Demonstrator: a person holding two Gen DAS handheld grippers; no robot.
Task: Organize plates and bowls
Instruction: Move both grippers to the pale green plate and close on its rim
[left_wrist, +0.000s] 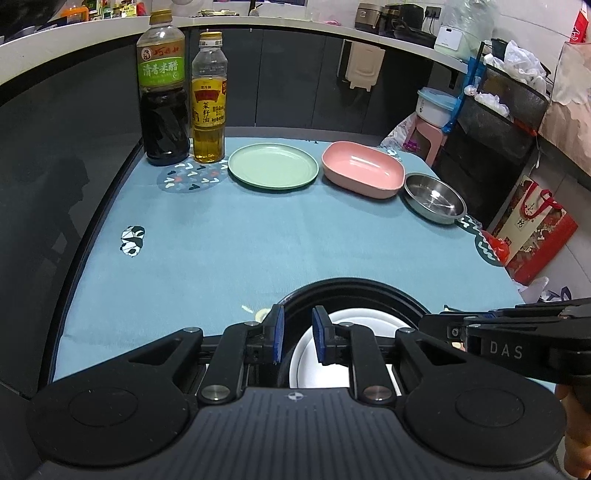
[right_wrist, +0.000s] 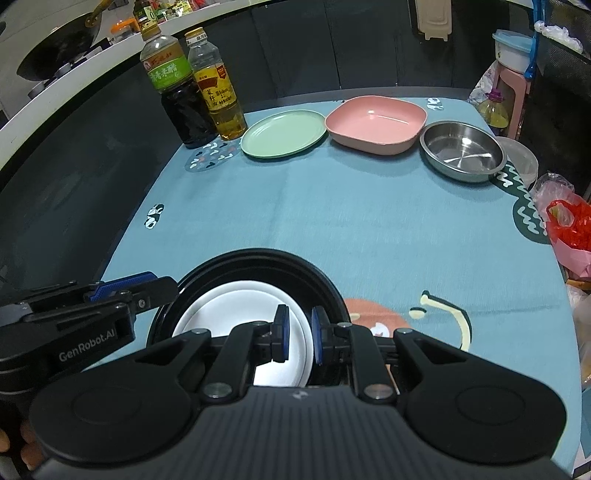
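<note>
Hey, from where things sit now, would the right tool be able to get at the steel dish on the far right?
Probably yes. The right tool sits over the white plate in the black dish, and only bare blue cloth lies between it and the steel dish.

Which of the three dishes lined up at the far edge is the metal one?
The steel bowl, at the right end of the row beside the pink dish; the green plate sits by the bottles.
</note>
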